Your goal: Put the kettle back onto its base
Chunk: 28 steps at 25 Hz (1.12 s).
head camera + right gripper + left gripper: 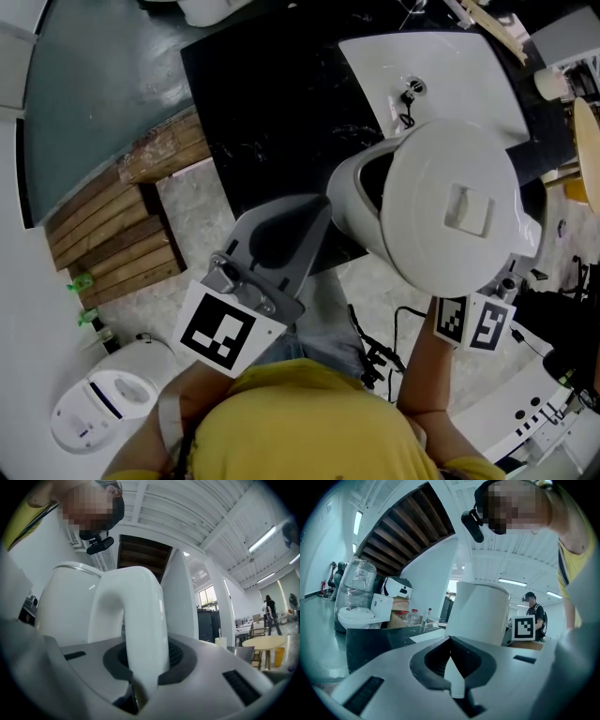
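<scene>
The right fingers [206, 663] pinched the kettle [450, 206] mid-carry; the left fingers [393, 672] were pressed together, empty. Centring and lowering it onto the base [441, 66] remained.

We are clamping the right gripper [143, 670] on the white arched handle [140, 616] of the kettle [65, 606], its jaws pressing the handle from both sides. The kettle's white body is rising just behind the handle and filling the left. Far off at the right, a round table [265, 642] is standing and two people [271, 610] are standing under long ceiling lights [262, 538].
</scene>
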Each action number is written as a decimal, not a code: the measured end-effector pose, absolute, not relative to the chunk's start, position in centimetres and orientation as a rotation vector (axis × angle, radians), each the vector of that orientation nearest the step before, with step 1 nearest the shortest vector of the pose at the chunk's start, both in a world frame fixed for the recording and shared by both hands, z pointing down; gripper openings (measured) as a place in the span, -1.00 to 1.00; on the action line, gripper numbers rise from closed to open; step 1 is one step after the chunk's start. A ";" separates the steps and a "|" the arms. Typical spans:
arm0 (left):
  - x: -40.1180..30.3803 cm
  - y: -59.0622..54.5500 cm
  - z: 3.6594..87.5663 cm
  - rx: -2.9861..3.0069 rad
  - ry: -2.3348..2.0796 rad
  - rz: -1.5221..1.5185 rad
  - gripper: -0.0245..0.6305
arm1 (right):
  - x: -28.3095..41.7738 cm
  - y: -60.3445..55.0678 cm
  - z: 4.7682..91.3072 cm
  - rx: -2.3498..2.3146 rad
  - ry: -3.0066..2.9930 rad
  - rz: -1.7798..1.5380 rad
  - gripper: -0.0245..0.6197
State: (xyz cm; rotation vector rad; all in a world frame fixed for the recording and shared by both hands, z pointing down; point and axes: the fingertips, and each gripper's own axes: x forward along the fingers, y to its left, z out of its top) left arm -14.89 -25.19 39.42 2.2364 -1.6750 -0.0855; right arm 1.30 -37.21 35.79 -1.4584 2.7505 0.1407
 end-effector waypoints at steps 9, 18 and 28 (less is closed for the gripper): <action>-14.4 -24.5 38.6 2.255 -1.673 -0.104 -0.90 | 1.0 -36.9 35.2 -1.459 2.747 0.154 -0.48; -13.8 -24.6 38.0 2.285 -1.655 -0.105 -0.90 | 1.9 -36.5 35.9 -1.610 2.759 0.161 -0.37; -13.3 -24.7 37.6 2.302 -1.641 -0.112 -0.89 | 2.8 -34.9 36.7 -1.717 2.702 0.082 -0.36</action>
